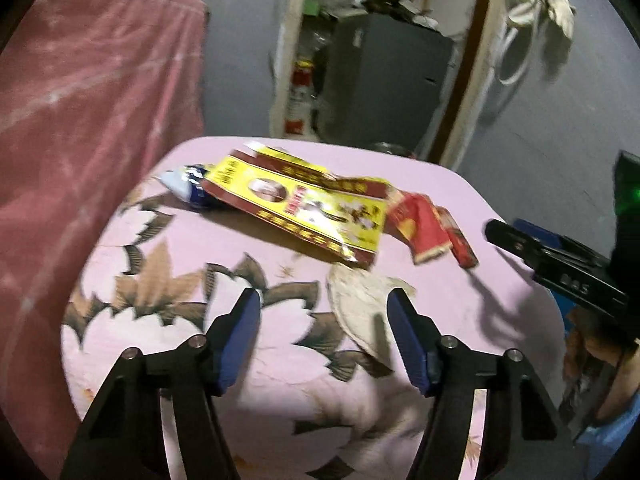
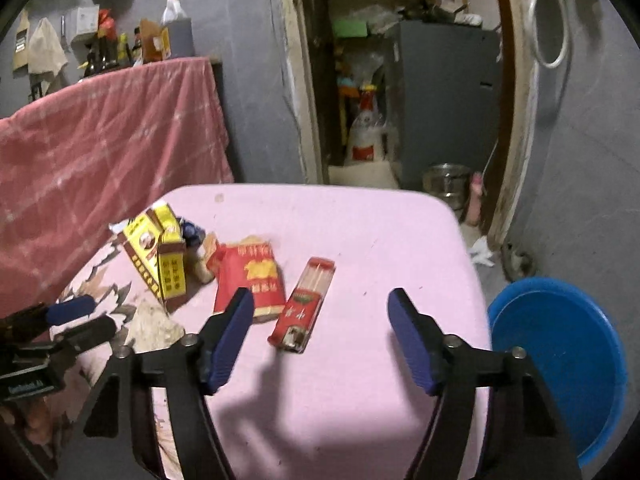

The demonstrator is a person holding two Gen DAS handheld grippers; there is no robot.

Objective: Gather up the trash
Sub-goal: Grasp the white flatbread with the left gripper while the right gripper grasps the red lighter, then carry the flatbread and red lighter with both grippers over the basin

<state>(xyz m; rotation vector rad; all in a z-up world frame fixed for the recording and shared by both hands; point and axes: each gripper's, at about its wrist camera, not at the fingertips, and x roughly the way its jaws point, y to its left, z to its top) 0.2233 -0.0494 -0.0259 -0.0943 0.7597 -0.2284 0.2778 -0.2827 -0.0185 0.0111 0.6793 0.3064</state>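
Trash lies on a table with a pink flowered cloth [image 1: 240,248]. It includes a flattened yellow-and-red box [image 1: 296,204], a blue-and-white wrapper [image 1: 188,186], a red cigarette pack [image 1: 418,226], a slim red box [image 1: 460,240] and a whitish crumpled paper [image 1: 360,304]. My left gripper [image 1: 324,294] hovers open over the cloth, the paper just inside its right finger. My right gripper [image 2: 320,294] is open above the slim red box [image 2: 304,308], beside the red pack [image 2: 250,276]. Nothing is gripped. Each gripper shows at the edge of the other view: right [image 1: 516,236], left [image 2: 82,318].
A blue plastic basin [image 2: 560,360] sits on the floor right of the table [image 2: 360,220]. Furniture draped in red-pink cloth [image 2: 100,160] stands close on the left. Beyond the table is a doorway with a grey cabinet [image 2: 444,96] and a metal pot [image 2: 446,180].
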